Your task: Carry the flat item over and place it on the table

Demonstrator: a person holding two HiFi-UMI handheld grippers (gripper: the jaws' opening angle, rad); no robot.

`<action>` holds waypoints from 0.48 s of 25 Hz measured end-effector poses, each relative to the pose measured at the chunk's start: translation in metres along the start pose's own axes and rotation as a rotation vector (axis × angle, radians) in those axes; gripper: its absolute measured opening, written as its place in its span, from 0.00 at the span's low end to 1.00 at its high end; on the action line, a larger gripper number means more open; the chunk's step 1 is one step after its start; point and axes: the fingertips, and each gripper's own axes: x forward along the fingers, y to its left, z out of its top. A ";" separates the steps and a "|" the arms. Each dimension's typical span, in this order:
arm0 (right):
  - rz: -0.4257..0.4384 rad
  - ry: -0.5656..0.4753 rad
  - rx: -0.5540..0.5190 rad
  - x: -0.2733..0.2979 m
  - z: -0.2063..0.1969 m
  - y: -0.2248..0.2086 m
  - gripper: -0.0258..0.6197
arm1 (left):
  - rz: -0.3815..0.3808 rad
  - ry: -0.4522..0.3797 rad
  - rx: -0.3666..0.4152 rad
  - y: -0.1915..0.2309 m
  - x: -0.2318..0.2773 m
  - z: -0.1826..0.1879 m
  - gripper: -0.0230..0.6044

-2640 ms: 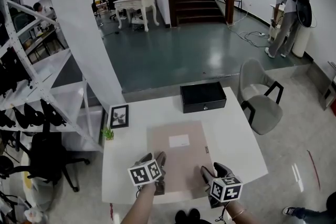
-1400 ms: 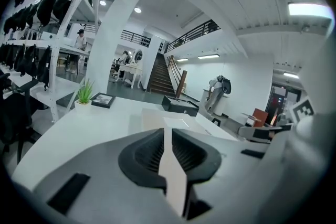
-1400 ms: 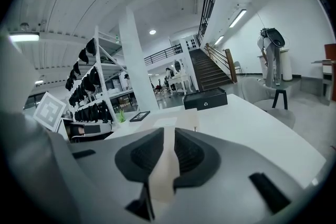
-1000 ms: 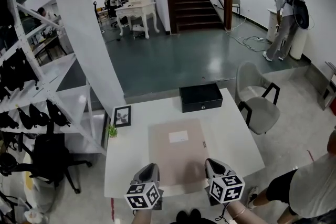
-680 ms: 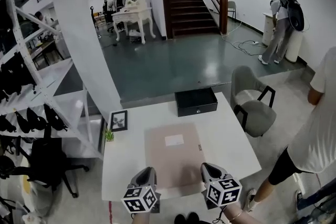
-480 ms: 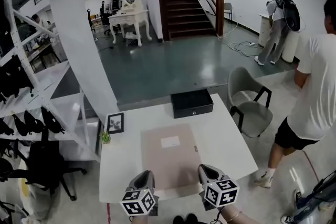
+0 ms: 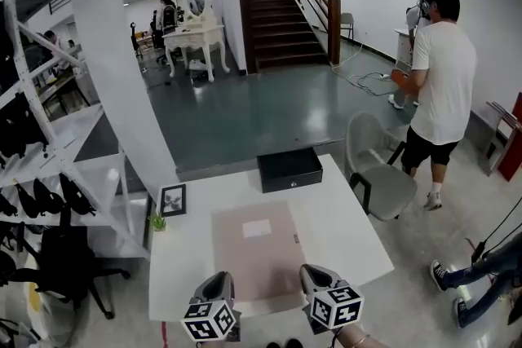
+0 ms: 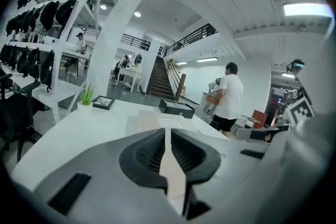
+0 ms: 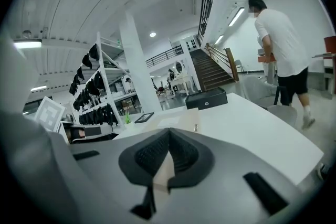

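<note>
jaws L: left gripper (image 8: 167, 132) clenched on itself, pads tip to tip; tan of the flat item (image 7: 254, 253) shows through the slit below the tips
jaws R: right gripper (image 9: 168, 135) clenched the same way, pads together, tan showing in the slit
gripper pos: both low at the near edge of the bench (image 7: 352, 234), left at the flat item's 7 o'clock corner, right at its 5 o'clock corner
flat item: tan, white label near centre, lying flat mid-bench, long side running 6 to 12 o'clock
black box (image 7: 289, 169): on the bench at 12 o'clock of the flat item, small gap between
picture frame (image 7: 172, 200): 10 o'clock, near the bench's left edge; potted plant (image 7: 157, 220) just beside it, 7 o'clock side
chair (image 7: 382, 179): grey, off the bench at 2 o'clock
person (image 7: 440, 85): white shirt, dark shorts, standing beyond the chair at 1 o'clock, back to the bench
rack (image 7: 57, 167): white, 9 o'clock, dark gear hanging on it
</note>
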 end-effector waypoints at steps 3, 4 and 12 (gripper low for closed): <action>-0.001 0.001 0.003 -0.001 -0.001 -0.001 0.04 | -0.003 -0.004 -0.004 -0.001 0.000 0.002 0.10; -0.001 0.003 0.003 -0.001 -0.001 -0.002 0.04 | -0.003 -0.004 -0.005 -0.002 -0.001 0.002 0.10; 0.008 0.010 -0.006 -0.008 -0.003 0.002 0.04 | 0.002 -0.001 0.001 -0.006 -0.005 0.002 0.10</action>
